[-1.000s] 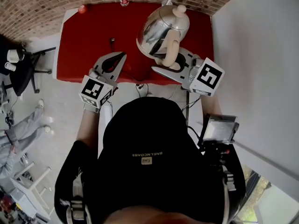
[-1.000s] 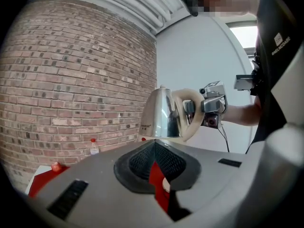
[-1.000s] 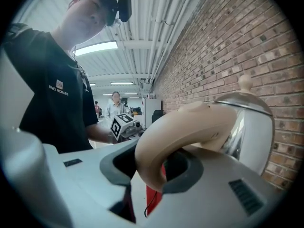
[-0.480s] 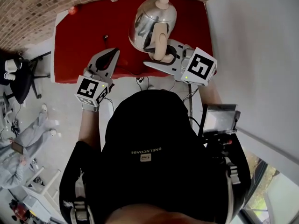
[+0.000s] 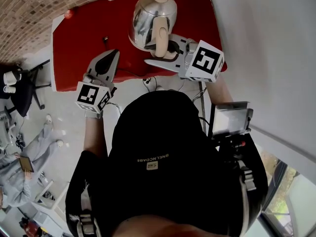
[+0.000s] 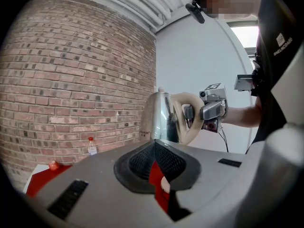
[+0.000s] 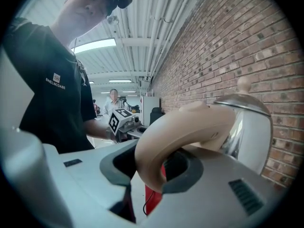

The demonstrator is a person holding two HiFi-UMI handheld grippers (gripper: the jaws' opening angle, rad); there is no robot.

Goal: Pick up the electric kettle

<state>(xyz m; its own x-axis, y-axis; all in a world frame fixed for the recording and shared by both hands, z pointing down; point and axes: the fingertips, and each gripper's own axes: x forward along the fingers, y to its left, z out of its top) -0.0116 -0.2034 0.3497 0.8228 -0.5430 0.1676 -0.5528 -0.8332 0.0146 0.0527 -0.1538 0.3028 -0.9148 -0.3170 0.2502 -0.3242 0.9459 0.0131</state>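
Caller: Grip report first: the right gripper (image 5: 159, 49) has its jaws part-way closed around the cream plastic loop handle (image 5: 159, 33) of the rounded, polished steel electric kettle (image 5: 140, 21), pads pressing on it from either side.

Analyst: Its own camera confirms it, with the handle (image 7: 190, 122) filling the gap between the pads. The kettle's body sits straight beyond the tips, away from the person, over the far right part of the red table top (image 5: 84, 38), near the brick wall (image 5: 29, 9).

Caller: Is it off the table yet?

Analyst: Can't tell, the base is hidden in every view. What matters for the lift is that the handle's arch runs top to bottom down the kettle's side and the jaws cross it roughly level, so all the weight hangs out ahead of the grip. I'd expect the body to want to swing down, so it calls for a straight rise and a firm wrist.

Caller: And the left gripper (image 5: 112, 56)?

Analyst: Jaws closed together with nothing in them, well to the kettle's left, over the table's near part. The right one is far nearer and works alone.
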